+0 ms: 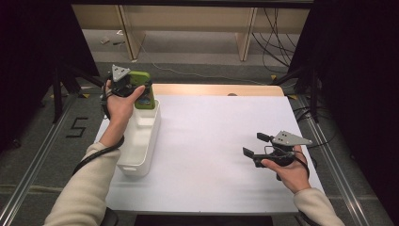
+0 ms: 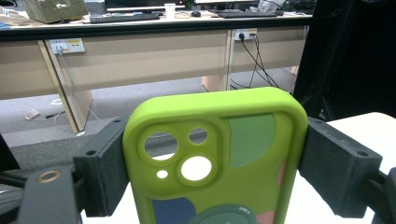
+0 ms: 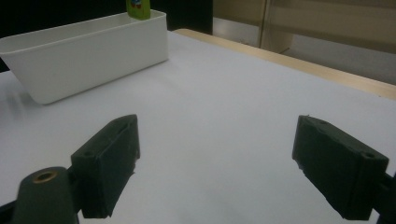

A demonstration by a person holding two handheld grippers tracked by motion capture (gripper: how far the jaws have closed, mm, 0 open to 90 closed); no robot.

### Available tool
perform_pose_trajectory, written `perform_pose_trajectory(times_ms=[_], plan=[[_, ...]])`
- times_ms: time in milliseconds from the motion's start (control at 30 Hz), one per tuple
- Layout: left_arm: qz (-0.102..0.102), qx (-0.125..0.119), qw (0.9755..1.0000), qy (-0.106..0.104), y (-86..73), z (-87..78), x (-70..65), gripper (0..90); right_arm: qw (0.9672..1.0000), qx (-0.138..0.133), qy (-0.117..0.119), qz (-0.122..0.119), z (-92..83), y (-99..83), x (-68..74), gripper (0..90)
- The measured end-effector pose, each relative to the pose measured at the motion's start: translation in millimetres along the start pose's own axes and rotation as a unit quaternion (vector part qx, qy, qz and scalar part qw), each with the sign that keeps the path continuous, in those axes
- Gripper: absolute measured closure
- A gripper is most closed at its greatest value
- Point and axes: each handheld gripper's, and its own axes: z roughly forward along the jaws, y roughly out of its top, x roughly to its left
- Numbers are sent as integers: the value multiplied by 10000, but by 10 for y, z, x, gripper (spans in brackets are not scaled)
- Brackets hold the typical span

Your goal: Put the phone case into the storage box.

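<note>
- Left gripper (image 1: 141,90) clamps the phone case (image 2: 215,158) by its long edges, above the far end of the white bin (image 1: 141,141).
- Case looks light, rubbery, flexible; gripping across its sides suits it.
- Right gripper (image 1: 256,146) fingers (image 3: 109,163) spread, empty, over the tabletop (image 1: 211,150).

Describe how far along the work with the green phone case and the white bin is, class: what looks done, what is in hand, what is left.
Done: the left gripper is shut on the green phone case, its jaws against both edges. In hand: the case is held upright over the far end of the white bin. Left, probably: putting it in or taking it clear; which cannot be told. The right gripper waits open above the white table.
</note>
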Motion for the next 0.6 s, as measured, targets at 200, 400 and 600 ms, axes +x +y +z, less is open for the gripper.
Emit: perform_pose_trajectory(times_ms=[200, 400, 600], plan=[[6, 29, 10000, 3, -13, 15, 9, 165, 10000, 5, -1, 5, -3, 0, 1, 160], [-17, 58, 10000, 4, -19, 24, 22, 165, 10000, 10, 2, 3, -1, 0, 0, 160], [-6, 97, 9999, 24, -40, 42, 32, 165, 10000, -6, 3, -2, -1, 1, 1, 160]])
